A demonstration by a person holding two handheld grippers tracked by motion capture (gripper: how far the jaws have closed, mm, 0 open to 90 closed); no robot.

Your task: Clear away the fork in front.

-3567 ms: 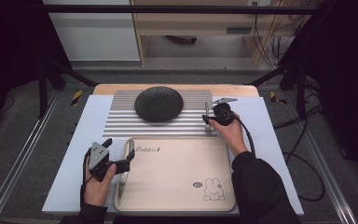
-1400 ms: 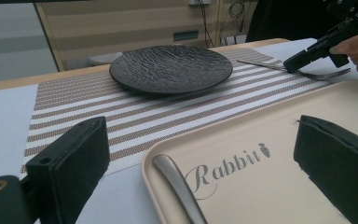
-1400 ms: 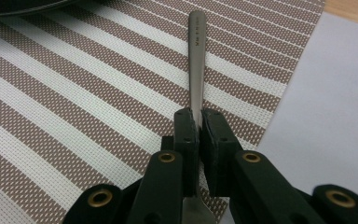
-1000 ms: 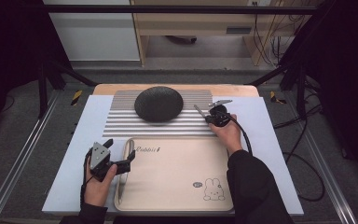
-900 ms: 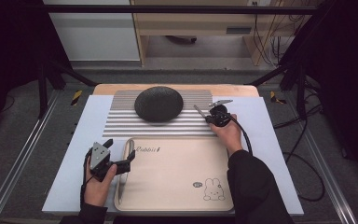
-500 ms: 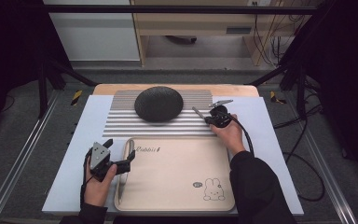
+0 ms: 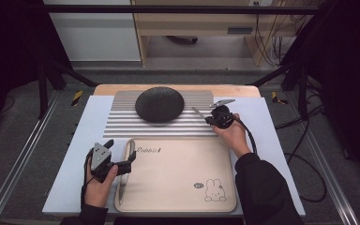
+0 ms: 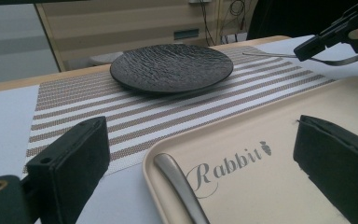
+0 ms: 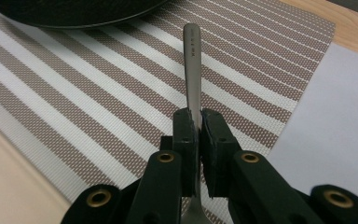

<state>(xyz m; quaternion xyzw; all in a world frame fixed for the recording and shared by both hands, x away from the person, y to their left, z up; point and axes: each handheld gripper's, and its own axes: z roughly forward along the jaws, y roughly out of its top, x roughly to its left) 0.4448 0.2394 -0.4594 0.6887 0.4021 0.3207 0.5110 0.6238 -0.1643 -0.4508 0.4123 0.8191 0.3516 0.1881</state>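
Gripping a steel utensil — right gripper jaws clamped.

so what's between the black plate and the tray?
In the high view, just striped placemat lies between the black plate and the tray; nothing rests on that strip.

On the counter a placemat lies at the far side, with a plate resting on its middle. A tray lies on the near side, its far edge just beside the placemat's near edge. A utensil handle lies in the tray along its left rim, between the left gripper's jaws. The right gripper holds a utensil above the placemat's right end, right of the plate, apparently clear of the surface.
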